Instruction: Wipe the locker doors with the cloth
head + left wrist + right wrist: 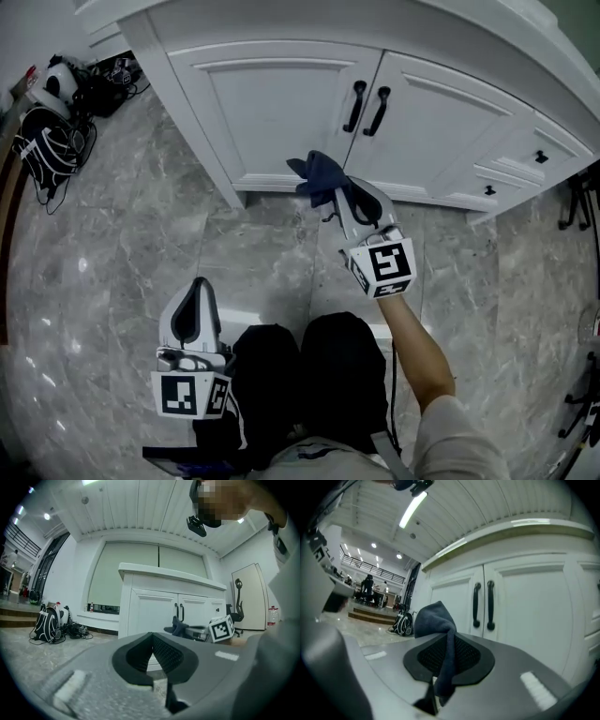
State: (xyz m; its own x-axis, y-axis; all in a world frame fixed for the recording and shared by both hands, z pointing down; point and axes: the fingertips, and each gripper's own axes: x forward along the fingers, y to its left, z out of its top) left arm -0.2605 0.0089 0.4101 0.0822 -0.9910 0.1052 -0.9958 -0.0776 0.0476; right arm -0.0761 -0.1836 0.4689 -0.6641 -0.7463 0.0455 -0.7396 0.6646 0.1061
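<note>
Firmly, the right tool [341, 195] clamped a dark blue cloth [317, 175] pointing lengthwise at white locker doors [281, 112]. The left tool [198, 289] sat closed.

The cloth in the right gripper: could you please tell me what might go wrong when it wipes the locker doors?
The right gripper pinches the cloth by one narrow fold, so rubbing might pull it free. Only a loose bunch sticks out past the tips, so the gripper could scrape the locker doors. The cloth might snag on the black handles.
</note>
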